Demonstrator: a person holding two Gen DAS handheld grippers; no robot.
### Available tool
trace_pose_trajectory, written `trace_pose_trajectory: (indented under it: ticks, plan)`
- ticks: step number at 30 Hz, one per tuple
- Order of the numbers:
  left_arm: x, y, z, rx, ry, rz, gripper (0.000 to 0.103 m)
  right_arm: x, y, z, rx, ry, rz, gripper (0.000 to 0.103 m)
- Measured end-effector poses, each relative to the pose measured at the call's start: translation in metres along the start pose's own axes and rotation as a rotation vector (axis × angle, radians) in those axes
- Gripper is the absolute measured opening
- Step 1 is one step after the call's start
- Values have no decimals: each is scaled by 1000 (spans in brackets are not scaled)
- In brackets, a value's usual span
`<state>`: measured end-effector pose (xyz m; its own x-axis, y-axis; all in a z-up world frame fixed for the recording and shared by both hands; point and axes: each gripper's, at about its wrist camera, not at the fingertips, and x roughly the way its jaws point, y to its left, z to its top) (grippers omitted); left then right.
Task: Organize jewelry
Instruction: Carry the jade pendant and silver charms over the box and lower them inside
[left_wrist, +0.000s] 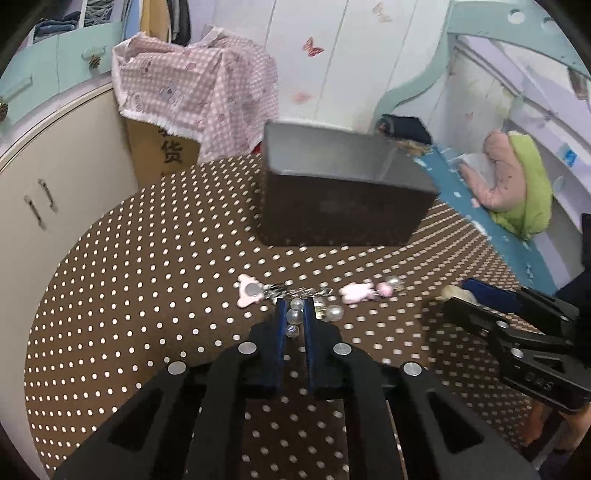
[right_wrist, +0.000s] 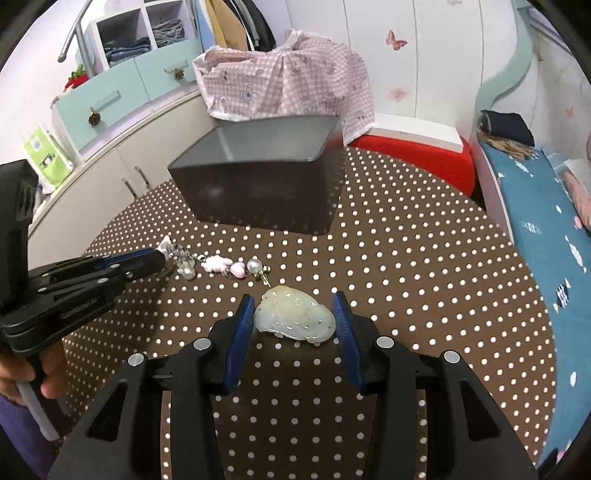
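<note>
A beaded charm chain (left_wrist: 295, 291) with clear beads, pink charms and a pink bear-shaped piece (left_wrist: 248, 291) lies on the polka-dot table. My left gripper (left_wrist: 295, 308) is shut on its clear beads (left_wrist: 293, 317). The chain also shows in the right wrist view (right_wrist: 221, 266), with the left gripper (right_wrist: 159, 261) at its left end. A pale jade pendant (right_wrist: 293, 316) lies between the fingers of my right gripper (right_wrist: 293, 314), which is open around it without touching. A dark open box (left_wrist: 340, 192) (right_wrist: 258, 181) stands behind the jewelry.
The round brown table with white dots (left_wrist: 147, 277) (right_wrist: 424, 295) bears everything. A cardboard box under pink checked cloth (left_wrist: 192, 99) stands behind the table. A cabinet (left_wrist: 55, 192) is at left, a bed with a blue sheet (right_wrist: 546, 229) at right, a red cushion (right_wrist: 417, 155) at the back.
</note>
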<state>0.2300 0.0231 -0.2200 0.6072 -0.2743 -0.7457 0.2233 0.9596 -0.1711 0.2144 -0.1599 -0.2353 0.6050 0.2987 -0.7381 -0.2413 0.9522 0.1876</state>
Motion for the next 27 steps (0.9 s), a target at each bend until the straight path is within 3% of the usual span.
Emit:
trace_pose_trajectory:
  ticks: [9,17,27]
  plan:
    - [-58,-9,28,17,-104,-130,8,-29,9,22,-16,-57,10,43]
    - [-95,-22,68,51,-196,-165,8,-49,22,57,-50,-112,6,43]
    - [-86,-26,132,66,-223,-164,8,-45,27,110,-70,-152,5,43]
